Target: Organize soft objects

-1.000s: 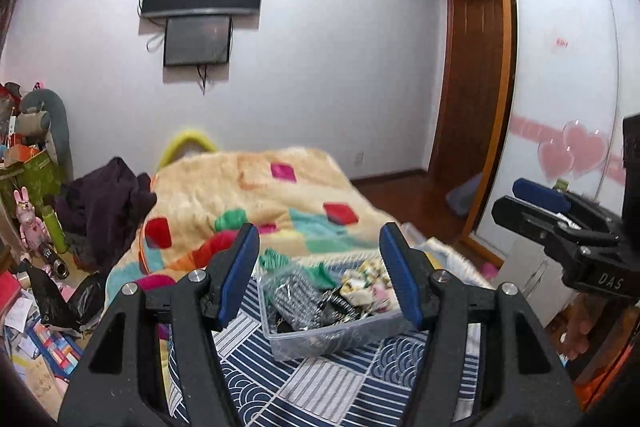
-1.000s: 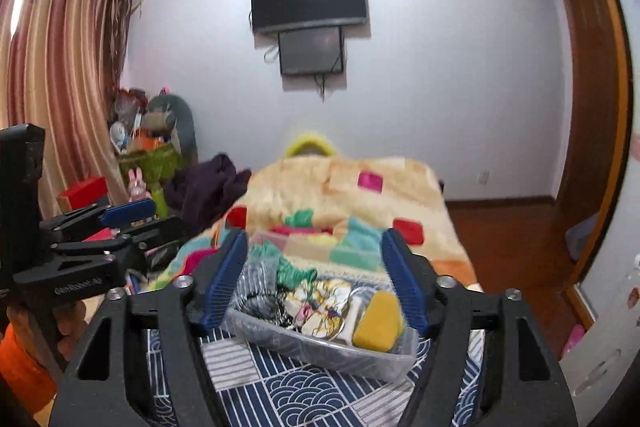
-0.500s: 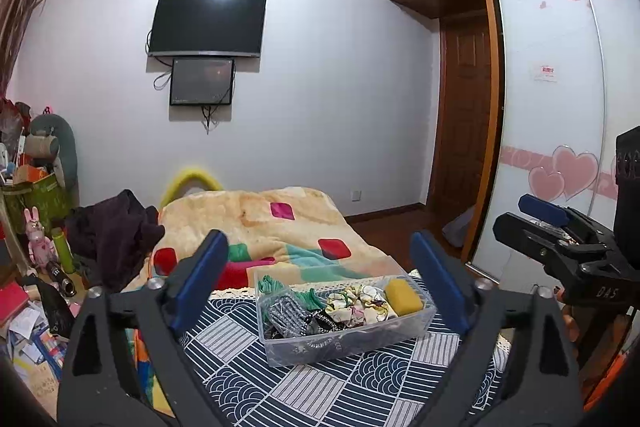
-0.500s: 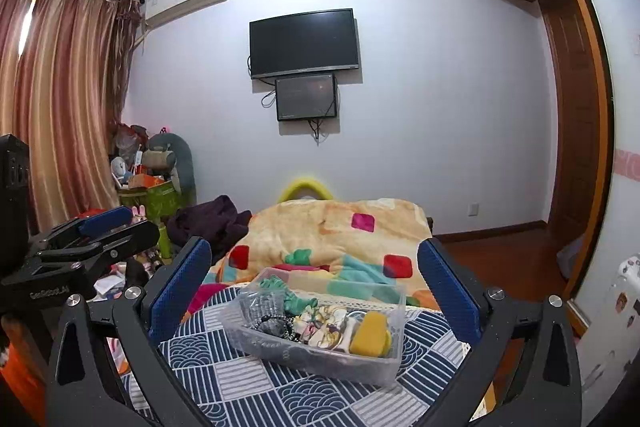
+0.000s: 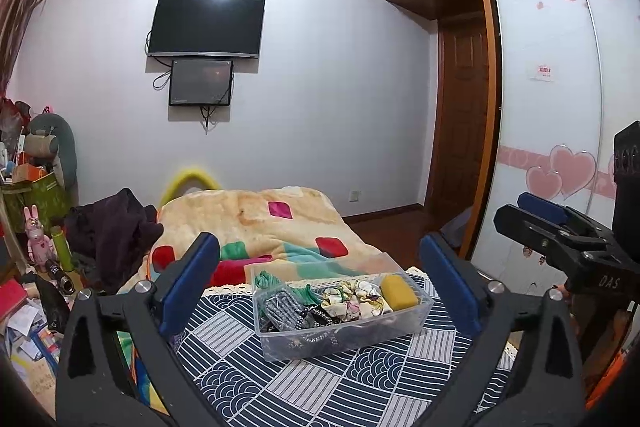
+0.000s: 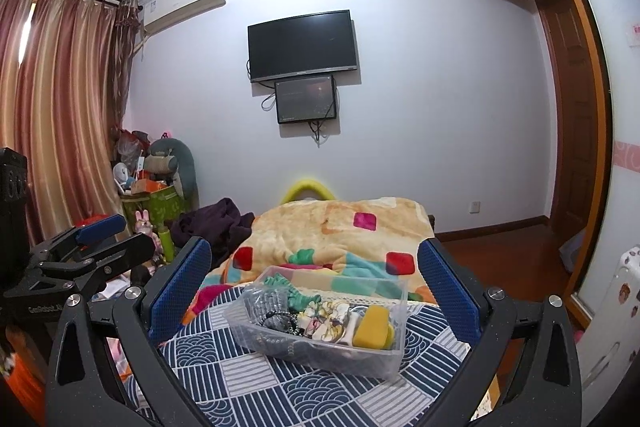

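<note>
Both grippers, left gripper and right gripper, spread wide, holding nothing, hovering near side of clear bin. Bin on patterned cloth; sponge, scrunchies, green cloth inside. No loose soft items visible. Judged: sorting essentially done.

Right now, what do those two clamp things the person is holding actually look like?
Each is a black plastic clamp with triangular cut-outs and silver screws. The left gripper and the right gripper both end in two long fingers faced with textured blue pads. White lettering marks the bodies: the right gripper's reads "DAS" in the left view, and the left gripper's starts "GenRobot". No cables show.
</note>
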{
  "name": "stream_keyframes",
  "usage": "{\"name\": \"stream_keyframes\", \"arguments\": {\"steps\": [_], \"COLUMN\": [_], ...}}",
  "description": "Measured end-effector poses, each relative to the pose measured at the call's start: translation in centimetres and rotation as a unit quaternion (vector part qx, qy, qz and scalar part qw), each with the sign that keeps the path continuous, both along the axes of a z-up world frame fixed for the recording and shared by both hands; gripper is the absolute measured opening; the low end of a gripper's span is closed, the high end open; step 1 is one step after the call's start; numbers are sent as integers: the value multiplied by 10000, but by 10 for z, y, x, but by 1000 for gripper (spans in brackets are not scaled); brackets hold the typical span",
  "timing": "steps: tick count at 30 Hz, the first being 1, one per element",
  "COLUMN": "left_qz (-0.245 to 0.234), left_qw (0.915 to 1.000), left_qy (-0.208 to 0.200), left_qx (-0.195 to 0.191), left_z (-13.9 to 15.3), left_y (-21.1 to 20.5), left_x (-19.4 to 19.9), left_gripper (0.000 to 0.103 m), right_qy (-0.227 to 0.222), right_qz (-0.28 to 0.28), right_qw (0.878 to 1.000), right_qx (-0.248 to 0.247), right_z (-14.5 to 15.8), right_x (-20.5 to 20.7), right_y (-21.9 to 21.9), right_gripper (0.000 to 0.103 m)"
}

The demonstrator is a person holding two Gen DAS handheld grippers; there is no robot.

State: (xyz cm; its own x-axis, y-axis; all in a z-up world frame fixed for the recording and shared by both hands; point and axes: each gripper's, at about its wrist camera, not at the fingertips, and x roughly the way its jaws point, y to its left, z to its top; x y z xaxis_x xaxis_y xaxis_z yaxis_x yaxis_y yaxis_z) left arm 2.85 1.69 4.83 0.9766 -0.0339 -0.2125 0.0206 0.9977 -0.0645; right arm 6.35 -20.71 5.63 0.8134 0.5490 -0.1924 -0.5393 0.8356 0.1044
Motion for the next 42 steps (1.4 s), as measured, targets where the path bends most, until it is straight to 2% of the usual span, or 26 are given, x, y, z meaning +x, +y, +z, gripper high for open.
{"name": "stream_keyframes", "arguments": {"steps": [42], "left_qz": [-54], "left_qw": [9999], "left_qy": [89], "left_qx": [-15], "left_z": [-2], "left_y": [2], "left_x": [1], "left_gripper": [102], "right_qy": [13], "right_qz": [-3], "right_qw": [10000], "right_qx": [66], "right_z": [-1], "right_x": [-2], "right_y": [-3], "right_gripper": [103]}}
